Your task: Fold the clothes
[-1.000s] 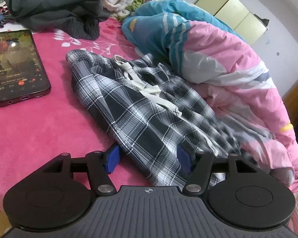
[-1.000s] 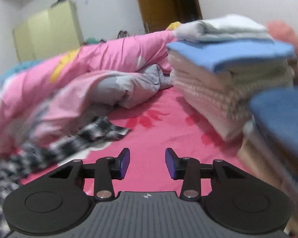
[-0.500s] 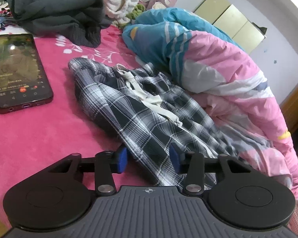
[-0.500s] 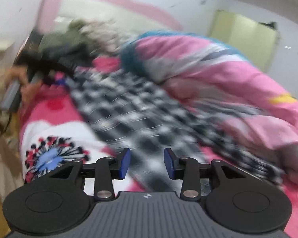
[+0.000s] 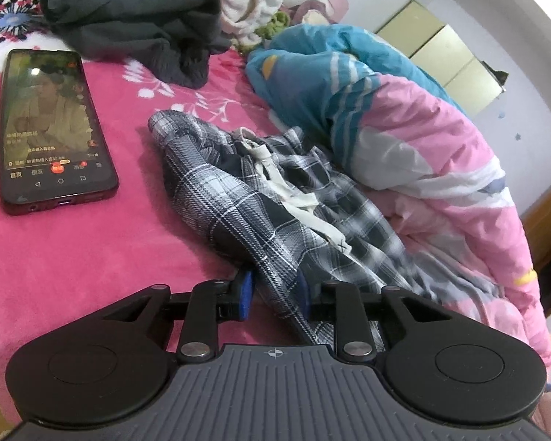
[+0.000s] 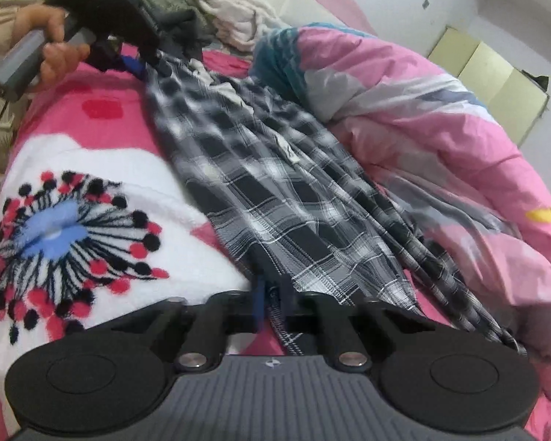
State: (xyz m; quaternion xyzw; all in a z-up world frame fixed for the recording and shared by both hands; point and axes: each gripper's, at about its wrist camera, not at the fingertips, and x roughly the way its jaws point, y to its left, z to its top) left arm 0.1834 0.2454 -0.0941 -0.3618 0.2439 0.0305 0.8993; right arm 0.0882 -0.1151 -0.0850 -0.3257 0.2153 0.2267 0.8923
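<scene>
Black-and-white plaid trousers (image 5: 253, 191) with a white drawstring (image 5: 286, 183) lie crumpled on the pink bed. My left gripper (image 5: 273, 294) is shut on a fold of the plaid cloth near the waist end. In the right wrist view the plaid trousers (image 6: 275, 191) stretch from near to far, and my right gripper (image 6: 275, 305) is shut on their near hem. The left gripper (image 6: 128, 55), held by a hand (image 6: 51, 47), shows at the far end of the cloth in that view.
A phone (image 5: 51, 128) with a lit screen lies on the bed at the left. A dark garment (image 5: 136, 25) and a white one (image 5: 246, 0) are heaped at the back. A pink and blue quilt (image 5: 404, 125) is bunched along the right side. A flower-print blanket (image 6: 69, 228) lies near the right gripper.
My left gripper has closed from open onto the plaid fold. My right gripper swung from the folded stack toward the trousers and closed on their hem.
</scene>
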